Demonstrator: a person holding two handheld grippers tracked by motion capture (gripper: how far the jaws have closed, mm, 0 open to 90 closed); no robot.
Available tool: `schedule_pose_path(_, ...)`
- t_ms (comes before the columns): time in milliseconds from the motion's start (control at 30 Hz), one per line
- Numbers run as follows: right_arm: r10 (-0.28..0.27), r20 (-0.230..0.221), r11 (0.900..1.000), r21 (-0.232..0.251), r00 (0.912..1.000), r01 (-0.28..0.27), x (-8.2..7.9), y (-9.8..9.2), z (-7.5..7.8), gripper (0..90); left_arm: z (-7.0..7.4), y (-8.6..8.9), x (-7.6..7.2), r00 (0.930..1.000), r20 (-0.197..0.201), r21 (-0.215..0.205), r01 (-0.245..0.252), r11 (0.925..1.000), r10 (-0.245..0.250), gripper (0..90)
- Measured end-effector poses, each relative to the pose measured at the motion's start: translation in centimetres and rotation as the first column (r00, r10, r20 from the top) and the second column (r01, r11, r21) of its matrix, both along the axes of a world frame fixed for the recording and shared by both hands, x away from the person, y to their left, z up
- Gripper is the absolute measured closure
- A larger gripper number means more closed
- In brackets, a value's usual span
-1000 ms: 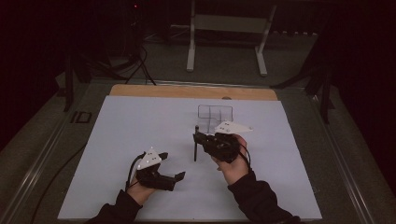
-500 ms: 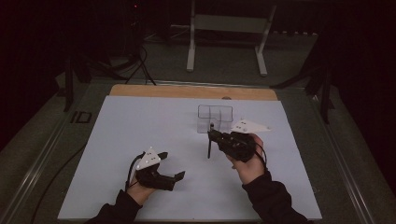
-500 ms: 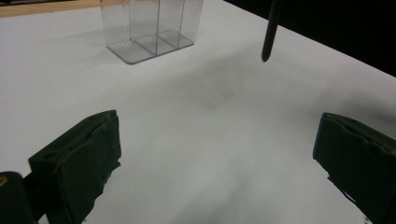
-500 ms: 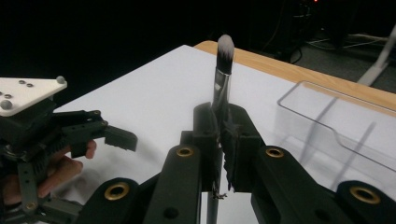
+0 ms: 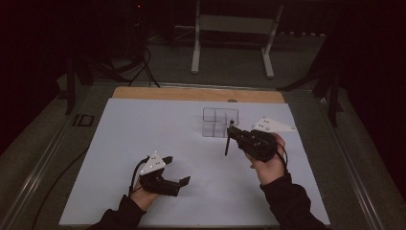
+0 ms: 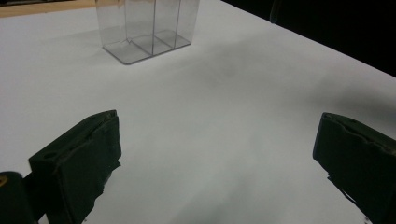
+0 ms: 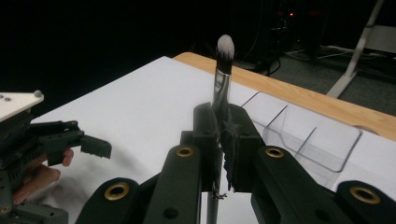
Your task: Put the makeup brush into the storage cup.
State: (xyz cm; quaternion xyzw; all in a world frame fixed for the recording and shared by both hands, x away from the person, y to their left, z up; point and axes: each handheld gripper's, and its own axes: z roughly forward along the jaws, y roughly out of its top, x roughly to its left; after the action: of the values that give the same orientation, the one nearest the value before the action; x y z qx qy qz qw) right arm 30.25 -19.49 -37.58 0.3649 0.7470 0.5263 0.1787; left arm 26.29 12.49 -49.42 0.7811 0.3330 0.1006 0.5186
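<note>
My right gripper [image 5: 234,135] is shut on a makeup brush [image 5: 228,142], a thin dark handle that hangs roughly upright just in front of the clear compartment organizer [image 5: 218,122]. In the right gripper view the brush [image 7: 223,70] stands up between the closed fingertips [image 7: 243,128], white bristle tip uppermost, and the organizer [image 7: 303,135] lies just behind to the right. My left gripper [image 5: 176,170] rests low on the white mat [image 5: 143,129] at the front left, open with nothing in it. Its own view shows the jaws wide apart and the organizer [image 6: 144,28] far ahead.
A wooden strip [image 5: 191,93] runs along the mat's far edge. Beyond the table stands a white metal frame [image 5: 232,38] on a dark floor with cables. Bare mat spreads to the left of the organizer and between my two hands.
My right hand has carried the brush to the right and slightly up, closer to the organizer's front right. The left hand has stayed where it was.
</note>
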Motion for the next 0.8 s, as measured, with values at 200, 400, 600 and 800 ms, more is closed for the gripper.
schedule_pose_path(200,-0.01,0.016,1.0,0.005,0.9998,0.009,0.4,-0.6,0.8,84.3,0.0,0.0,0.0,1.0,0.002,-0.001,0.001,1.0,-0.001,2.3)
schedule_pose_path(400,-0.019,0.048,1.0,0.01,0.9987,0.019,1.1,-1.0,2.0,84.3,0.0,0.1,0.0,1.0,0.0,-0.002,-0.001,1.0,0.001,2.3)
schedule_pose_path(600,-0.032,0.065,0.999,0.01,0.9973,0.032,2.1,-1.1,3.1,84.3,0.0,0.1,0.0,1.0,0.003,-0.007,0.0,1.0,0.0,2.3)
schedule_pose_path(800,-0.033,0.092,0.999,-0.004,0.9952,0.033,3.4,-0.9,4.1,84.3,0.0,0.1,0.0,1.0,0.0,-0.008,0.0,1.0,0.0,2.3)
